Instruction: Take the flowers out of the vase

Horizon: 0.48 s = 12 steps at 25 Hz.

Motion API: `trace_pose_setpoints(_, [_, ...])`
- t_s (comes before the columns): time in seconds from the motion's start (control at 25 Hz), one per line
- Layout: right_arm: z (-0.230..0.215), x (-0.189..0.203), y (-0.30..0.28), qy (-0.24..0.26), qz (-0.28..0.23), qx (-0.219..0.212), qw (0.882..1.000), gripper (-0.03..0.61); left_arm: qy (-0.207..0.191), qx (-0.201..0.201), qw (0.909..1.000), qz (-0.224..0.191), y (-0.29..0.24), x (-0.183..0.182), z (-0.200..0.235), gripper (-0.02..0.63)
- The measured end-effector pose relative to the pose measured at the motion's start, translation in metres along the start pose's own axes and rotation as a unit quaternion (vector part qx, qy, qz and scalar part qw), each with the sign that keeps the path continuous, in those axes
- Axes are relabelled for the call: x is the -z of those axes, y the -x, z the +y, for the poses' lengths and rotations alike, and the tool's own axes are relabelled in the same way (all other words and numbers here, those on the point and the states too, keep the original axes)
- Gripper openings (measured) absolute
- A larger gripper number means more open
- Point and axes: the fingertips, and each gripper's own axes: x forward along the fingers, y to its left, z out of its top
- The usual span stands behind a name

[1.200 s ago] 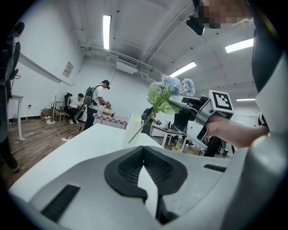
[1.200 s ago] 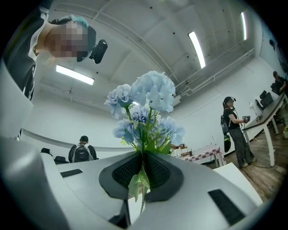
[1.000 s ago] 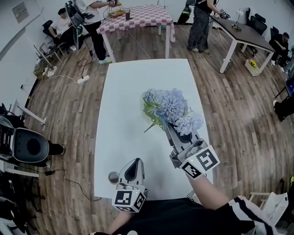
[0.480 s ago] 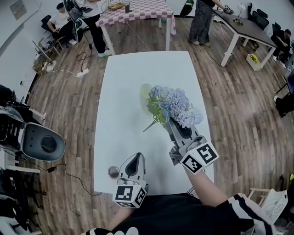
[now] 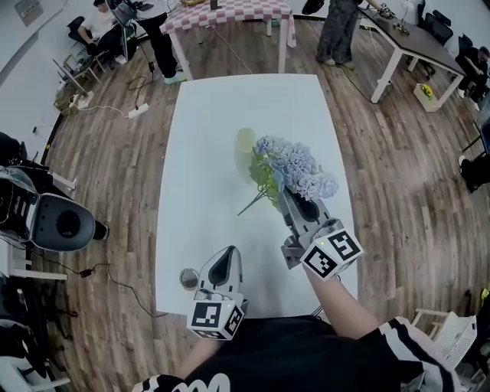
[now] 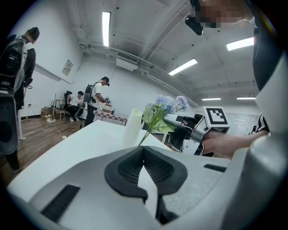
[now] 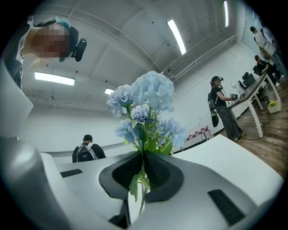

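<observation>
A bunch of pale blue flowers with green leaves lies slanted over the white table, clear of the vase. My right gripper is shut on its stems, which pass between the pads; the blooms rise beyond them. The stem's end sticks out to the left. A pale cream vase stands upright just beyond the flowers, also in the left gripper view. My left gripper rests near the table's front edge, shut on nothing, its pads touching.
The table's right edge runs close to the flowers and my right gripper. A checkered table and standing people are at the back, a dark desk at back right, a black chair at left.
My right gripper has sunk and rolled a little with the flowers in it. The bunch has come away from the vase, which now shows free behind it. The left gripper stayed put.
</observation>
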Motion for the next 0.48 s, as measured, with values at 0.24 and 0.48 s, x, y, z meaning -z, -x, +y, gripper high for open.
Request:
trace_pose_setpoints(0.24, [-0.012, 0.011, -0.001, -0.011, 0.010, 0.012, 1.000, 0.031, 0.001, -0.003, 1.0000, 0.004, -0.003, 0.000, 0.002, 0.005])
trace_pose_setpoints(0.48, [-0.020, 0.023, 0.001, -0.042, 0.012, 0.027, 0.999, 0.031, -0.003, 0.000, 0.9999, 0.010, 0.000, 0.004, 0.007, 0.005])
